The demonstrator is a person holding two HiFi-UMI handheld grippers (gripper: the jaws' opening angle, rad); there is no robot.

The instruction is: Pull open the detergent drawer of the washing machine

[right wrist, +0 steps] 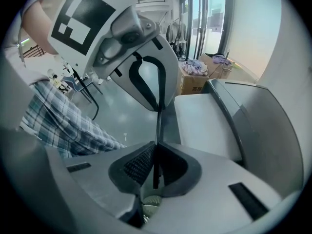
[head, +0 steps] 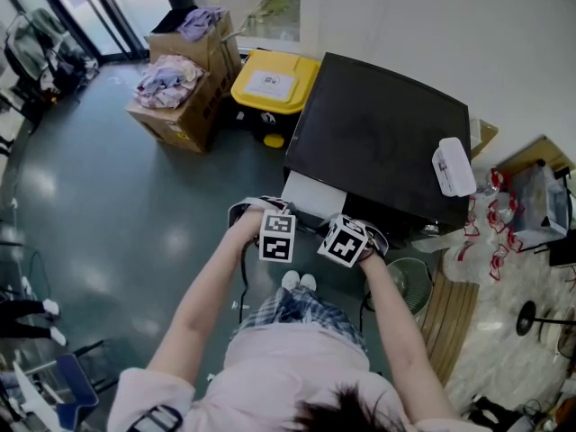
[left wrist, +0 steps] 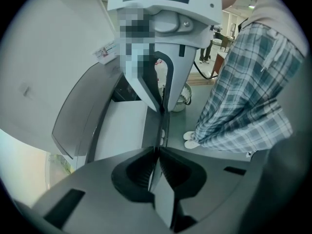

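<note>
The washing machine has a dark top, and its pale detergent drawer stands pulled out toward me. My left gripper and right gripper sit side by side at the drawer's front. In the left gripper view the left gripper is shut on the thin front edge of the drawer. The right gripper holds the same edge further along. In the right gripper view the right gripper is shut on that edge, beside the drawer and the left gripper.
Cardboard boxes full of clothes and a yellow-lidded bin stand left of the machine. A white container lies on the machine's top. A small fan stands on the floor to the right, near my feet.
</note>
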